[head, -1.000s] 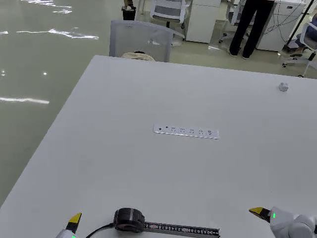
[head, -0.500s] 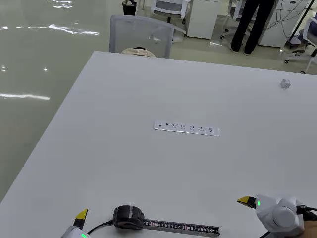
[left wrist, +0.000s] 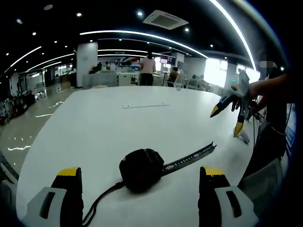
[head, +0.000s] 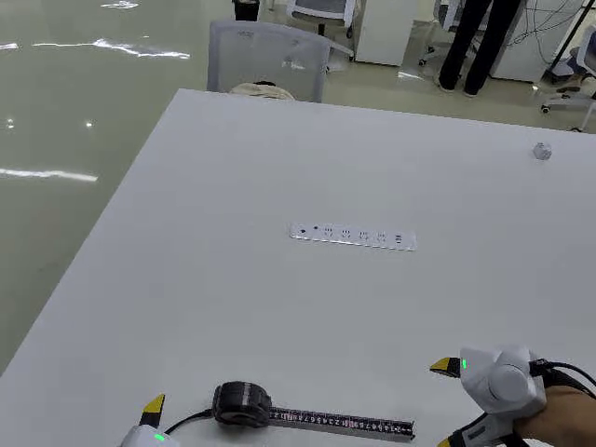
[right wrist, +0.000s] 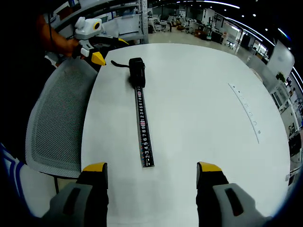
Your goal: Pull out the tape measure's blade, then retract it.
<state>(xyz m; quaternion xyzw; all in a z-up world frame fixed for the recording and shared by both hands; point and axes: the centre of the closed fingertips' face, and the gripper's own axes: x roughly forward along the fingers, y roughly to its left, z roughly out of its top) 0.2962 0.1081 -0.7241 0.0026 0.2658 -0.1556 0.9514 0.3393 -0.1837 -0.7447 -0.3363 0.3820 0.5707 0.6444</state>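
Tape measure [head: 242, 406] lies at the near table [head: 279, 168] edge, blade [head: 340, 423] extended flat. Left gripper [left wrist: 141, 173] and right gripper [right wrist: 151, 167] jaws apart, holding nothing. Risk: the unbraced case could skid off the edge on retraction.

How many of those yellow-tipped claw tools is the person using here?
2. The left gripper is at the table's near edge, just behind the tape measure. The right gripper is held near the free end of the blade. Both are open.
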